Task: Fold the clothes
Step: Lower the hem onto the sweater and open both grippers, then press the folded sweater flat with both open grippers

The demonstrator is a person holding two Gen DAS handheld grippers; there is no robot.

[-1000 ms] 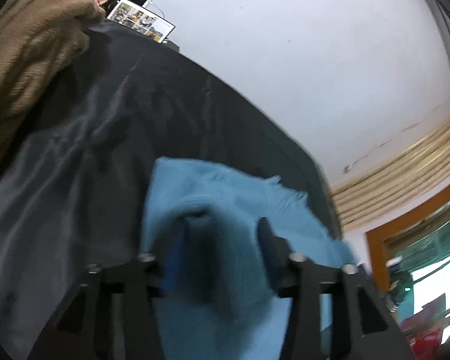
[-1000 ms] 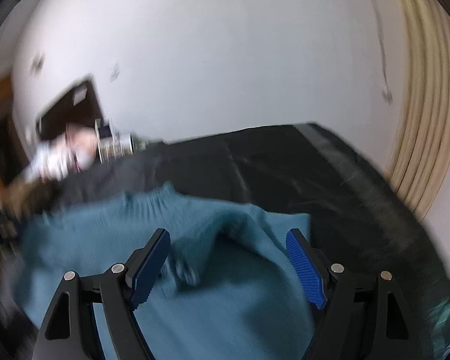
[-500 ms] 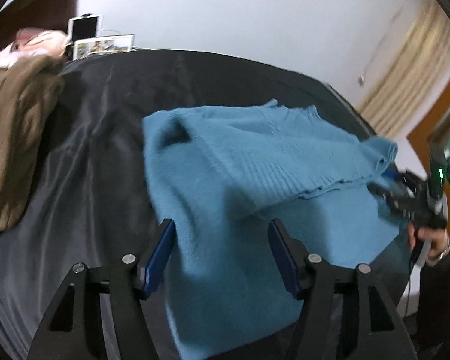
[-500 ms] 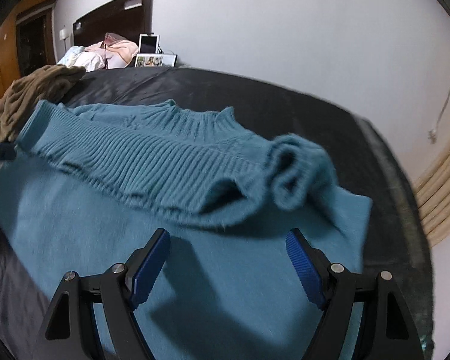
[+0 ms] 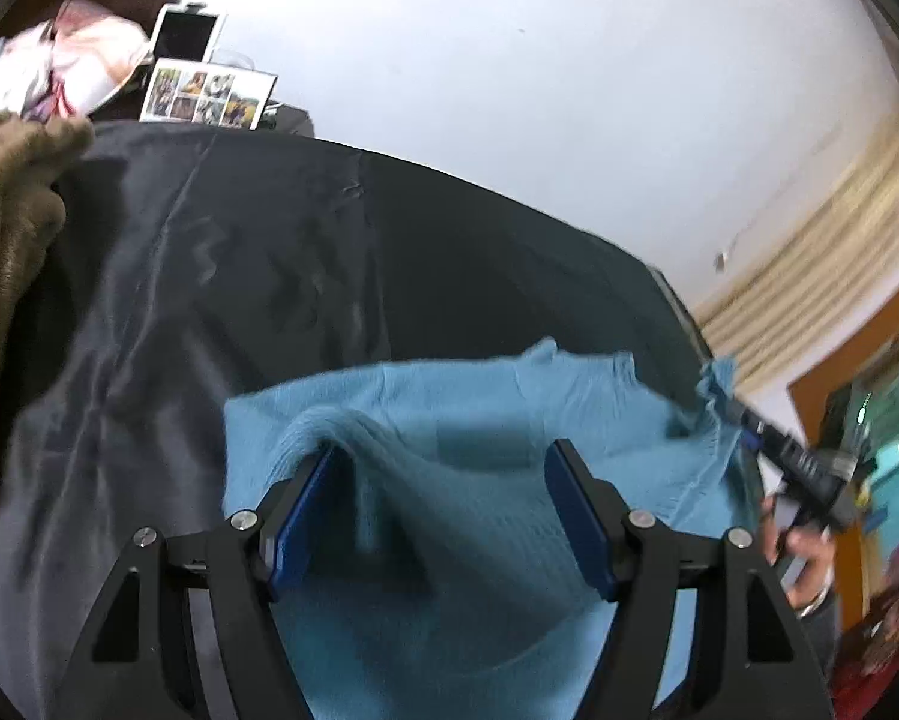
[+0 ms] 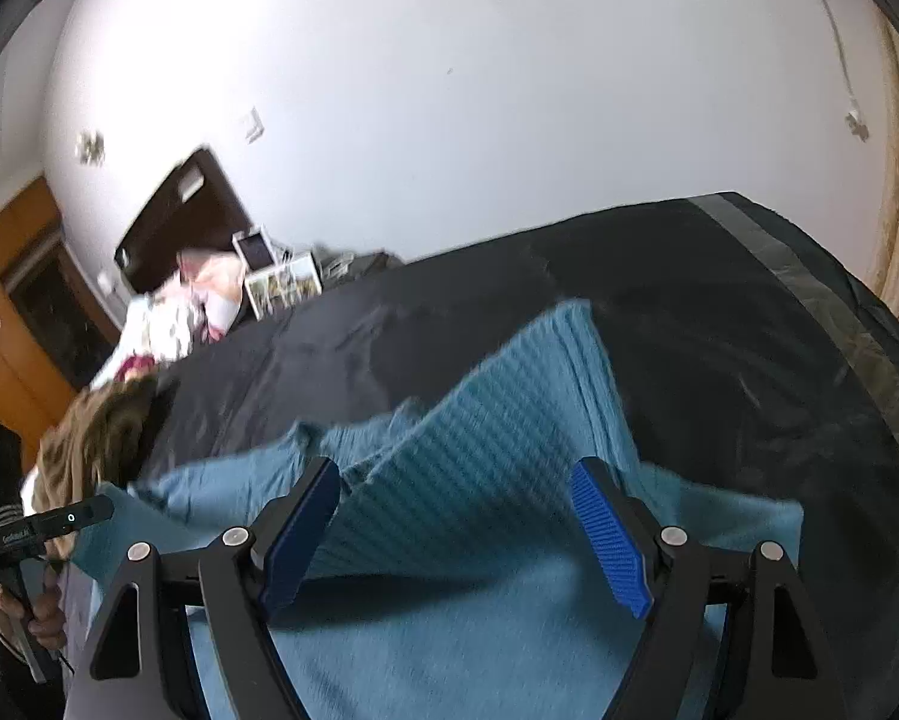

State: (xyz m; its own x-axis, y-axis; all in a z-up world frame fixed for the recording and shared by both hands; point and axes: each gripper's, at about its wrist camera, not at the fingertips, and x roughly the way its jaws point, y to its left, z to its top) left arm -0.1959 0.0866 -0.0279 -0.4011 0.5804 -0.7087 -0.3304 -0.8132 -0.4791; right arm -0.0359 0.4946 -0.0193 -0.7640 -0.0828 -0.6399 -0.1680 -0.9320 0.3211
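A blue knit sweater [image 5: 479,420] lies on a black bed sheet [image 5: 239,252]. My left gripper [image 5: 443,453] is low over it with its jaws opening. A ridge of knit drapes over its left finger [image 5: 305,510], loose fabric lies between the pads, and neither pad presses on it. My right gripper [image 6: 455,468] stands wide open over the sweater [image 6: 485,630]. The ribbed hem [image 6: 497,420] rises like a tent between and beyond its fingers. From the left wrist view, the right gripper [image 5: 743,420] has the sweater's far corner lifted at its tip.
A brown garment [image 5: 5,210] is heaped at the bed's left side. A photo frame [image 5: 209,93], a tablet [image 5: 182,36] and pink and white clothes [image 5: 59,60] sit near the dark headboard [image 6: 179,210]. A curtain [image 5: 821,252] hangs past the bed's far corner.
Both grippers have moved back in over the sweater. The left jaws stand wider, with a fold now over the left finger. The ribbed hem has risen between the right fingers.
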